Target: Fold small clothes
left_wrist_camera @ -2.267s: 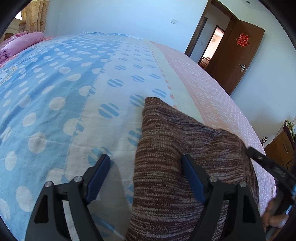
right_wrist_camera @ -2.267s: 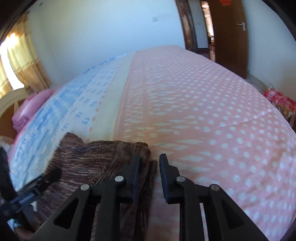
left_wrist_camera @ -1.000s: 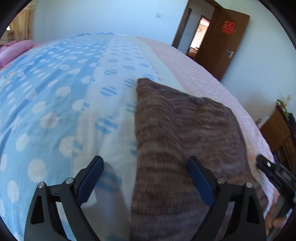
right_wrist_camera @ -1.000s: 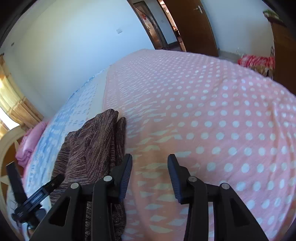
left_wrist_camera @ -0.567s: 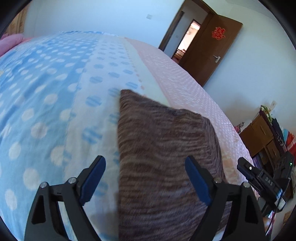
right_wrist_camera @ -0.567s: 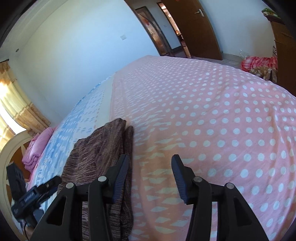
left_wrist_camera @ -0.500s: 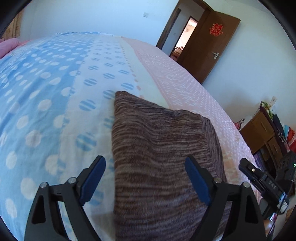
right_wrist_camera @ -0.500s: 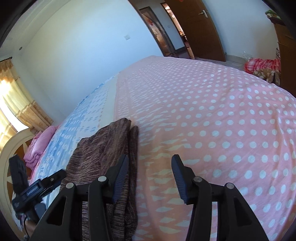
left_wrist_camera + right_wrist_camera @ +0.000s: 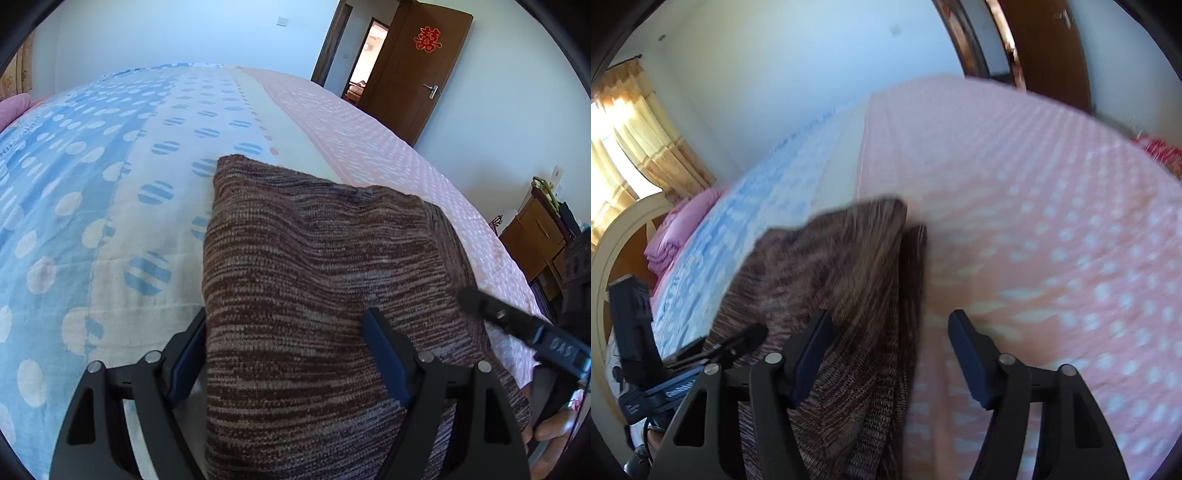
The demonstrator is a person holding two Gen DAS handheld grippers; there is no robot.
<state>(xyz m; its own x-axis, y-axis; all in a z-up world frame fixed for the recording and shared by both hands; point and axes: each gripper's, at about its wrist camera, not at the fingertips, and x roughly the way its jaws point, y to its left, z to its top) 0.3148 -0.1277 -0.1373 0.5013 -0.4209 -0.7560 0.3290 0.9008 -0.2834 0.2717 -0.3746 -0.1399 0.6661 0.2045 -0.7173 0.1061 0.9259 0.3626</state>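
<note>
A folded brown striped knit garment (image 9: 314, 266) lies on the bed across the blue, cream and pink bedspread (image 9: 110, 184). My left gripper (image 9: 291, 354) is open, its jaws straddling the garment's near left edge low over the bed. My right gripper (image 9: 890, 350) is open over the garment's right edge (image 9: 871, 295), its left finger over the knit and its right finger over pink sheet. The right wrist view is blurred. Each gripper shows in the other's view.
Pink folded bedding (image 9: 676, 232) and a headboard (image 9: 617, 236) lie at the bed's far end by curtains. A brown door (image 9: 417, 74) stands open beyond the bed. A wooden cabinet (image 9: 535, 232) stands past the bed's right edge.
Both grippers have come down and in onto the garment's near edge. The right gripper has opened wider and swung left toward the knit.
</note>
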